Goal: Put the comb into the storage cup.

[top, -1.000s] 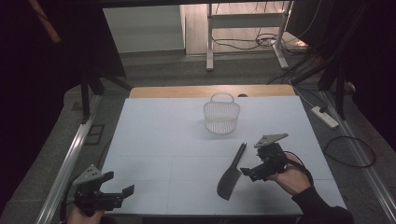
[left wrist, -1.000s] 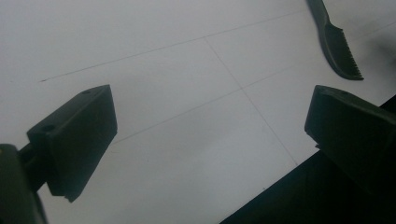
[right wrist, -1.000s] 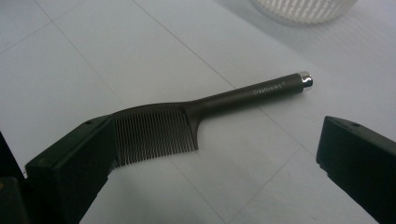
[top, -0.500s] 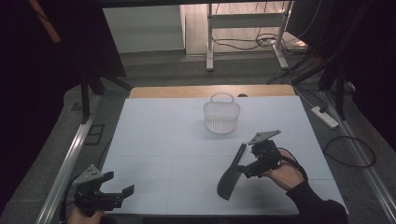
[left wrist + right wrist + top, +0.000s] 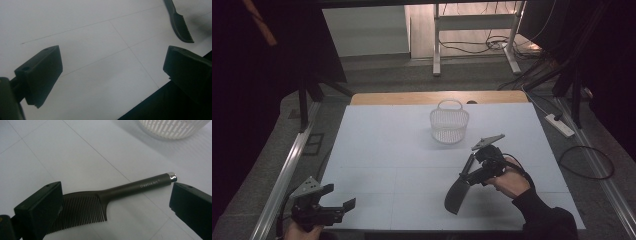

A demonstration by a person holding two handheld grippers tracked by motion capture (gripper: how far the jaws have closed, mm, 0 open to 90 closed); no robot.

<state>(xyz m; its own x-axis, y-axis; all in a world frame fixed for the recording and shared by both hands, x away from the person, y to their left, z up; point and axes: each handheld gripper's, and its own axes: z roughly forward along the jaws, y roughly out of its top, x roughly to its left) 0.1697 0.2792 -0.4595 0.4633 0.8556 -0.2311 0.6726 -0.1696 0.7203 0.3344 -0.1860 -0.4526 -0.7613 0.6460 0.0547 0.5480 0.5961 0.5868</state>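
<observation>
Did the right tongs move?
Yes. The right tongs slid left and toward the white basket, closing over the comb.

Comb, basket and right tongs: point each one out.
comb (image 5: 130, 188), right gripper view, on its handle.
basket (image 5: 449, 126), high view, on its mesh wall.
right tongs (image 5: 472, 176), high view, midway between the open tips.
</observation>
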